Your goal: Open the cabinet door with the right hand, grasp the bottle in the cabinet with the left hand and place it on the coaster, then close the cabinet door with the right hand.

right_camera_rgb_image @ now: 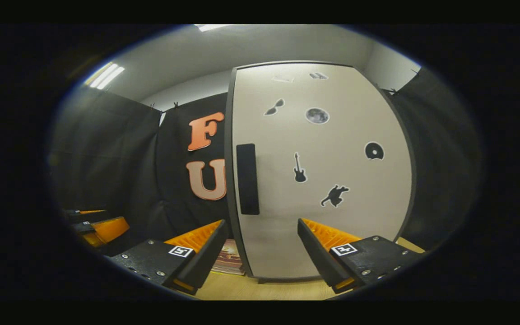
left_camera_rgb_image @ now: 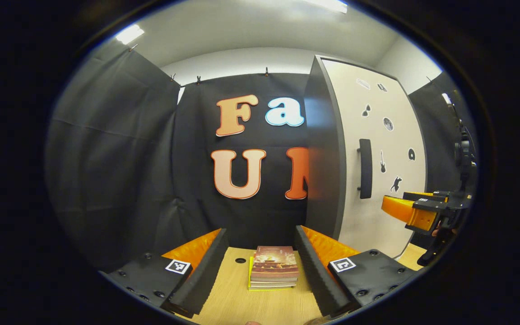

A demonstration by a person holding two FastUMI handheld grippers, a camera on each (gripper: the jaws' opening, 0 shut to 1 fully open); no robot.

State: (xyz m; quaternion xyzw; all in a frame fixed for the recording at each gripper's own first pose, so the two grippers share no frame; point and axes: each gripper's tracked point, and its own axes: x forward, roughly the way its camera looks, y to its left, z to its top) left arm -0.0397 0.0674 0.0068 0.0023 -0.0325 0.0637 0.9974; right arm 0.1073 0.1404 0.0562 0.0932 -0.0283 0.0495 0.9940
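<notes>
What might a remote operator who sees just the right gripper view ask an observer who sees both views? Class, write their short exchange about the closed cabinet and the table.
Operator: The cabinet door looks shut. How high are my right tongs against the handle?
Observer: In the left gripper view they sit about level with its lower end.
Operator: I glimpse books on the table. Anything beside them?
Observer: A small round hole in the tabletop, just left of the stack.
</notes>
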